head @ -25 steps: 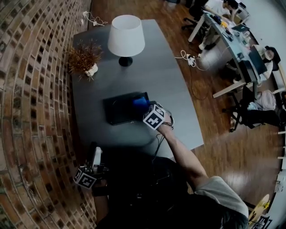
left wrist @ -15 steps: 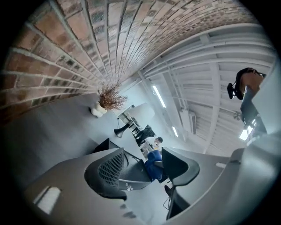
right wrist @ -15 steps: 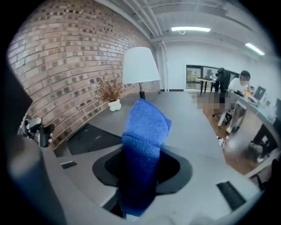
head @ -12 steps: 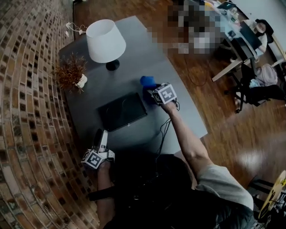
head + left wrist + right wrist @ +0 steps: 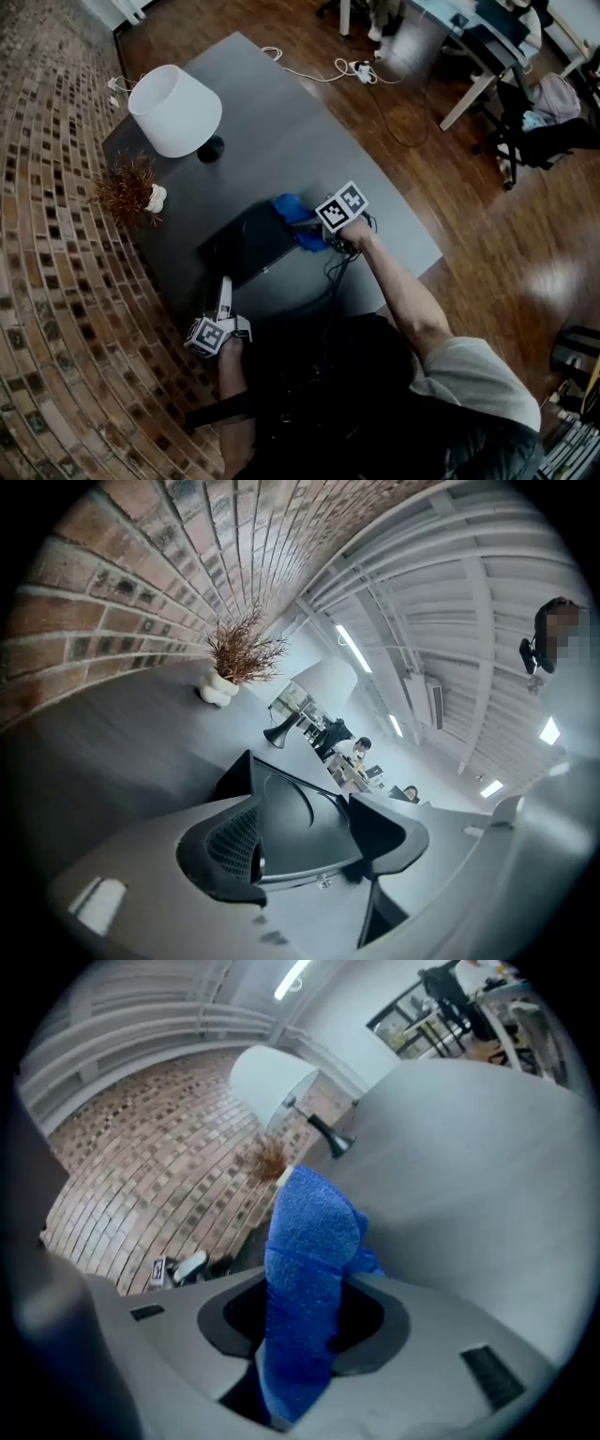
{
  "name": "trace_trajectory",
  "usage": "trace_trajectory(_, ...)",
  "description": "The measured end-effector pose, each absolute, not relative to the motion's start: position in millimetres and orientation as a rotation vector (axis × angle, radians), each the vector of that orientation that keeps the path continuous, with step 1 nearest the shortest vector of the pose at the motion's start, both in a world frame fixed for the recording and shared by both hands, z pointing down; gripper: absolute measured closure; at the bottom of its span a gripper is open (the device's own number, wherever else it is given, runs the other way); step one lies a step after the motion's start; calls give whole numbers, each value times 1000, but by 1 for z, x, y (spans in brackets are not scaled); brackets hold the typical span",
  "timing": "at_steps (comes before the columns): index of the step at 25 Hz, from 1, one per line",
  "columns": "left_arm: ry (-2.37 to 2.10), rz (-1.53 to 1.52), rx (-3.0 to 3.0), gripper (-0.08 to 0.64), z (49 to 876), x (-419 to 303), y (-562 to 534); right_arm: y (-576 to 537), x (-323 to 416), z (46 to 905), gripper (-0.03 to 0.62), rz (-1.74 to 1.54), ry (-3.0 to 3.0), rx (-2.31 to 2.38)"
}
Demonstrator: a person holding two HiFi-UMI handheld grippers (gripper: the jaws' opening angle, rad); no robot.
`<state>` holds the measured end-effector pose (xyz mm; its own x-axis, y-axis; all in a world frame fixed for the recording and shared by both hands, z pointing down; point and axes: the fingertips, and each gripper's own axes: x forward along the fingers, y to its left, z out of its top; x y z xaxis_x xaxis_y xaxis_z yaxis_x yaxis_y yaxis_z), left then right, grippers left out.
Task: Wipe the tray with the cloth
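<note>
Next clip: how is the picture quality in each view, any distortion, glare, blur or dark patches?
Head view: heavy fisheye bends the red brick wall; the black rectangular tray reads nearly featureless; glare streaks the wooden floor. Left gripper view: black vignette at the corners, the far room washed pale. Right gripper view: the blue terry cloth, clamped in the right tongs, fills the middle slightly soft.

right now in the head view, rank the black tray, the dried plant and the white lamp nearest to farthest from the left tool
1. Black rectangular tray: right ahead of the left tool, whose jaws have just been opening, tray edge between them, ungripped.
2. Dried brown plant in white pot: beside the brick wall.
3. White-shaded lamp: the table's far end.
</note>
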<state>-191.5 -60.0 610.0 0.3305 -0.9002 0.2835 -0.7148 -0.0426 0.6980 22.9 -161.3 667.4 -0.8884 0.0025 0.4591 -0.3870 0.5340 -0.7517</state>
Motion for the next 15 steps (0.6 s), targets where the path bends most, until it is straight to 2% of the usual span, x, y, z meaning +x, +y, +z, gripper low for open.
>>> trace_trajectory(3, -1451, -318, 1801, 279, 603, -189, -63, -153, 44, 679, 437, 1220, -2292, 313)
trace_trajectory(9, -1459, -425, 1762, 281, 599, -186, -62, -272, 21, 677, 436, 1199, -2387, 844)
trace_trajectory(12, -1443, -454, 1768, 290, 597, -183, -59, -261, 3, 700, 436, 1163, -2321, 803)
trace_trajectory(15, -1434, -501, 1767, 290, 593, -180, -63, -223, 17, 703, 436, 1247, -2276, 775)
